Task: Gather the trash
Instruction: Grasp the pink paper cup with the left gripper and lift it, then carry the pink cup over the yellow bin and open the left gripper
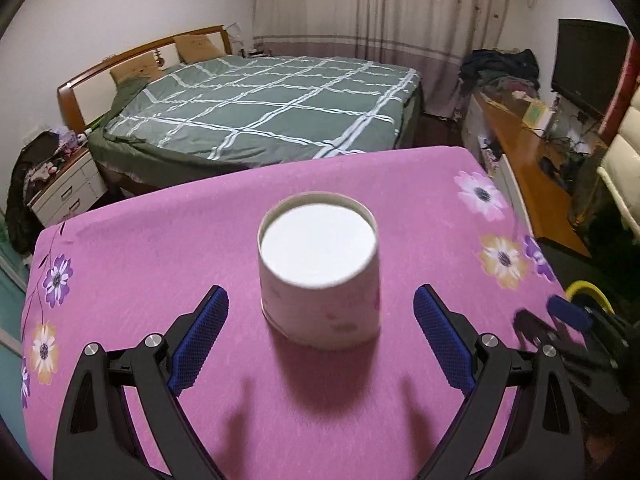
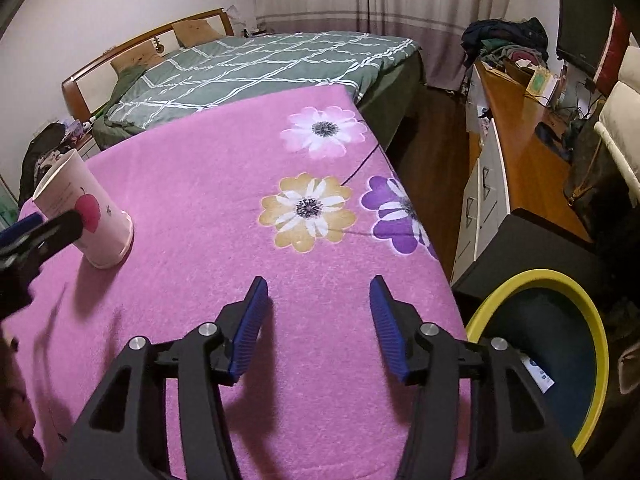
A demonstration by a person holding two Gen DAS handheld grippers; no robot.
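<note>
A white paper cup (image 1: 318, 276) with a pink print stands upside down on the pink flowered tablecloth (image 1: 160, 248). My left gripper (image 1: 320, 316) is open, its blue pads on either side of the cup and a little short of it, not touching. In the right wrist view the cup (image 2: 86, 216) is at the far left, with the left gripper's fingers (image 2: 36, 228) beside it. My right gripper (image 2: 318, 312) is open and empty above the cloth near the table's right edge. A yellow-rimmed bin (image 2: 560, 360) stands on the floor just right of the table.
A bed with a green checked cover (image 1: 260, 108) lies beyond the table. A wooden desk (image 2: 516, 128) with clutter and a TV runs along the right wall. A dark box (image 2: 532, 248) stands by the bin. A nightstand (image 1: 60, 184) is at the left.
</note>
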